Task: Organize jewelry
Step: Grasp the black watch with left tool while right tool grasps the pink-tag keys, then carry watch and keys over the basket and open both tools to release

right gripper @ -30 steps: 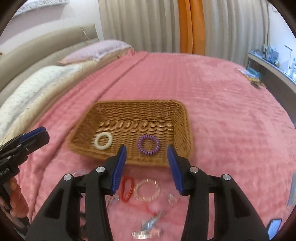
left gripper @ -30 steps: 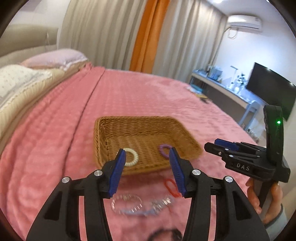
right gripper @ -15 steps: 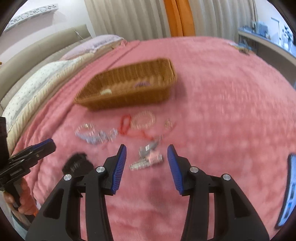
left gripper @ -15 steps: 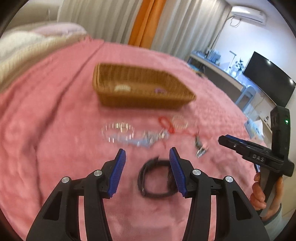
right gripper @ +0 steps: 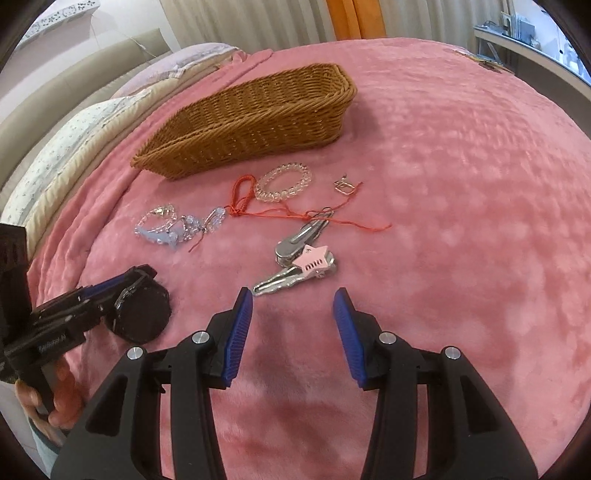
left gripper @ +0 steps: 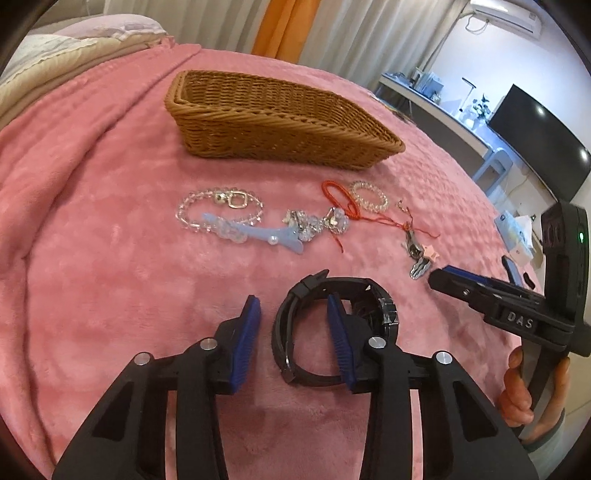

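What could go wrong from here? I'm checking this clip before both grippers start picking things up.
1. The left gripper has just been closing with one finger inside the black watch's loop and one outside; the pads don't yet press the strap, so it may slip.
2. The red cord runs to the silver hair clips ahead of the open right gripper; lifting the clips might drag it along.

soft, even daylight is filling both views, with curtains glowing at the top. fisheye distortion is bending the pink blanket and darkening the corners. faint shadows are lying under the basket; focus is staying sharp, with slight softness toward the edges.
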Demonstrator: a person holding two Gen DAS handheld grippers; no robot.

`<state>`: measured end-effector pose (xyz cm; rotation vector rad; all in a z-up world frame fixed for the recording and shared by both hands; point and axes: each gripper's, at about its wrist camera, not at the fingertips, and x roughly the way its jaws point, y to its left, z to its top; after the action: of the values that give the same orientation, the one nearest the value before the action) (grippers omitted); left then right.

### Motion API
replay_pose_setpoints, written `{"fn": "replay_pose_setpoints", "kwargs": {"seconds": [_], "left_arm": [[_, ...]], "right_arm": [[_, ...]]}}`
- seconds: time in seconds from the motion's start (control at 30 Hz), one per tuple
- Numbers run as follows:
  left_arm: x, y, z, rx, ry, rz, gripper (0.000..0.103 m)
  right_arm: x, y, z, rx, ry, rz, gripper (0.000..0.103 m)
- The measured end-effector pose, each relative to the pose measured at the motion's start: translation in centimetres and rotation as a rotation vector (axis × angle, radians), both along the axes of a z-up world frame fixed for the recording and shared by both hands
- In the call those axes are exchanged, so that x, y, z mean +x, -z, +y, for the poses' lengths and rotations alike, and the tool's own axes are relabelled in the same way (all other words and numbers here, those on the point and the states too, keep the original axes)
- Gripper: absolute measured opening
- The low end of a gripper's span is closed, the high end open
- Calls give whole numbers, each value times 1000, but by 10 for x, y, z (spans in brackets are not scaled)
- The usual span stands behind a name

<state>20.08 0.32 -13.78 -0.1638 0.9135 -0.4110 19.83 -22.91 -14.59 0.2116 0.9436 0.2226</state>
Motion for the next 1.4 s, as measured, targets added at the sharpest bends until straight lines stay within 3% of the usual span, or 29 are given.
{"fn": "replay_pose_setpoints", "kwargs": {"seconds": [0.17, 0.33, 0.5, 0.93, 1.13, 1.2, 1.27, 1.4], "left_arm": [[-1, 2, -5, 27, -1, -9, 35], [-2, 3, -8, 36, 0, -15, 35], [-4, 3, -9, 46, -1, -22, 35], [-9, 3, -5, 30, 5, -14, 35], [-9, 3, -7, 42, 3, -13, 35], [-8, 4, -9, 64, -6, -19, 28], [-9, 4, -10, 88, -18, -28, 15], [-10, 3, -7, 80, -27, -41, 12]], "right_arm": [[17, 1, 9, -32, 42, 7, 43], [23, 4, 22, -134, 33, -20, 43], [11, 3, 21, -210, -24, -44, 28], [-14, 3, -3, -181, -95, -60, 25], [-18, 6, -1, -159, -74, -61, 33], [-21, 5, 6, -198, -79, -84, 30], [-23, 2, 11, -215, -97, -104, 19], [-30, -5, 18, -201, -127, -146, 19]]}}
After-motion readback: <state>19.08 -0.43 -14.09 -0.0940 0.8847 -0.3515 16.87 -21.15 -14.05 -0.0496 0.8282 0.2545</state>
